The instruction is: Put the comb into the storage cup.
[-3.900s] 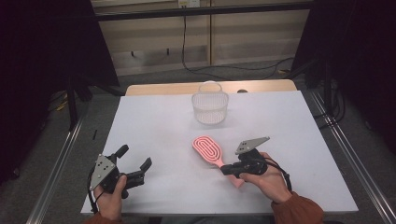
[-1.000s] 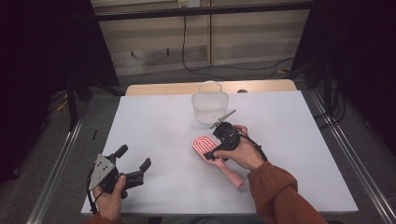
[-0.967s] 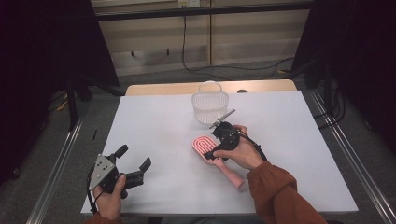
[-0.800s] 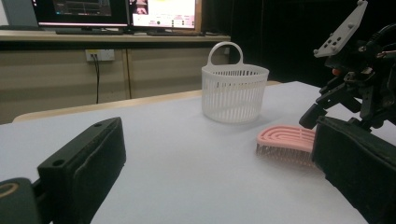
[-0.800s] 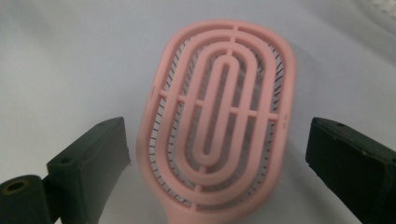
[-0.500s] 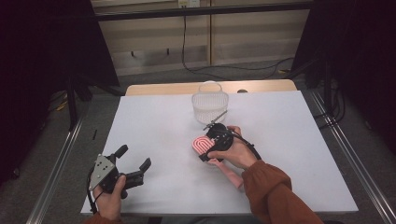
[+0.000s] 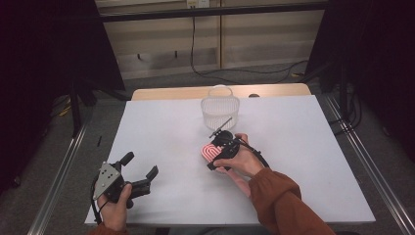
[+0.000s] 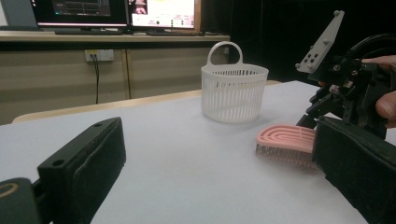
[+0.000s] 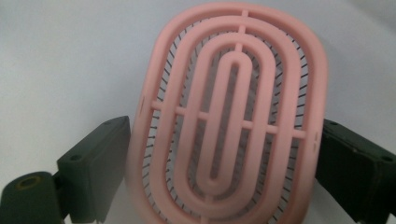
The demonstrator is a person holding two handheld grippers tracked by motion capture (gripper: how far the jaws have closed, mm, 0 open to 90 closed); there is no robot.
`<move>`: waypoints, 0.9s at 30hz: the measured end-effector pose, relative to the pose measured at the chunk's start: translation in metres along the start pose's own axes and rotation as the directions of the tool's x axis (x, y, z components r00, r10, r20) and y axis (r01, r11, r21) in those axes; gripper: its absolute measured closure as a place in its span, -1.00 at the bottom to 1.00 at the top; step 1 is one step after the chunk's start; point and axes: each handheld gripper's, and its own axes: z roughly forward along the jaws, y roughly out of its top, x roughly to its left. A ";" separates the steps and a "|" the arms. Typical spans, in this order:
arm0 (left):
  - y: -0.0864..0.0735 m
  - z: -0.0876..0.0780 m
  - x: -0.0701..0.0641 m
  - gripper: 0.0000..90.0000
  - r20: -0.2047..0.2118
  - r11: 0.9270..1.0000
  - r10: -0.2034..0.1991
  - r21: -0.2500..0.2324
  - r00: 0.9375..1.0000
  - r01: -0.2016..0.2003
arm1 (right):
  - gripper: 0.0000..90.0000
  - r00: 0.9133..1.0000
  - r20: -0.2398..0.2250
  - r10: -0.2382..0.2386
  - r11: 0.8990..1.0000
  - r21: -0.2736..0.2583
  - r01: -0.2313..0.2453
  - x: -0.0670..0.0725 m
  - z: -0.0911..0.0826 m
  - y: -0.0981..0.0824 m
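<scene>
- Right hand-held gripper (image 7: 215, 155) over mid-worktop, jaws spread to either side of a pink brush (image 9: 229, 112); contact with the brush rim not possible to tell in the right gripper view.
- Pink brush (image 7: 209, 152) lying bristles-down on the white worktop (image 7: 303, 161), just in front of a white slatted basket (image 7: 220, 108); handle end hidden under the right hand (image 7: 240, 161).
- Left hand-held gripper (image 7: 139, 172) near the front-left corner, jaws spread wide and holding nothing, gripped by the left hand (image 7: 117, 198).
- Broad bare worktop between the two hands, and more open surface to the right of the rust-coloured sleeve (image 7: 284, 205); front edge close under both forearms.
- Basket (image 8: 233, 93) upright near the far edge, loop handle raised, well clear of the side edges.
- Two lit monitors (image 8: 116, 11) beyond the worktop in the left gripper view; on-screen text too small to read.
- No legible brand on brush or basket.
- Surroundings to left and right lost in darkness.
</scene>
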 end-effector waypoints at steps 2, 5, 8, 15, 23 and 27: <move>0.000 0.000 0.000 -0.93 0.000 1.000 -0.002 0.000 1.000 0.002 | -0.82 1.000 0.003 0.002 1.000 0.016 -0.002 -0.001 0.001 0.002; 0.000 0.000 0.000 -0.93 0.002 1.000 0.000 0.000 1.000 0.000 | -0.82 1.000 0.007 0.011 0.999 0.033 -0.011 0.000 0.002 0.004; 0.000 0.000 0.000 -0.93 0.001 1.000 -0.001 0.000 1.000 0.001 | -0.71 1.000 0.005 0.018 0.999 0.042 -0.018 0.001 0.002 0.005; 0.000 0.000 0.000 -0.93 0.002 1.000 0.001 0.001 1.000 -0.001 | -0.65 0.998 0.009 0.059 0.996 0.066 -0.059 0.003 0.003 0.007; 0.000 0.000 0.001 -0.93 0.003 1.000 0.004 0.002 1.000 -0.004 | -0.62 0.997 0.008 0.082 0.994 0.075 -0.083 0.003 0.005 0.007; 0.000 0.000 0.000 -0.93 -0.001 1.000 0.014 0.003 1.000 -0.014 | -0.62 0.996 0.018 0.088 0.993 0.079 -0.089 0.005 0.006 0.008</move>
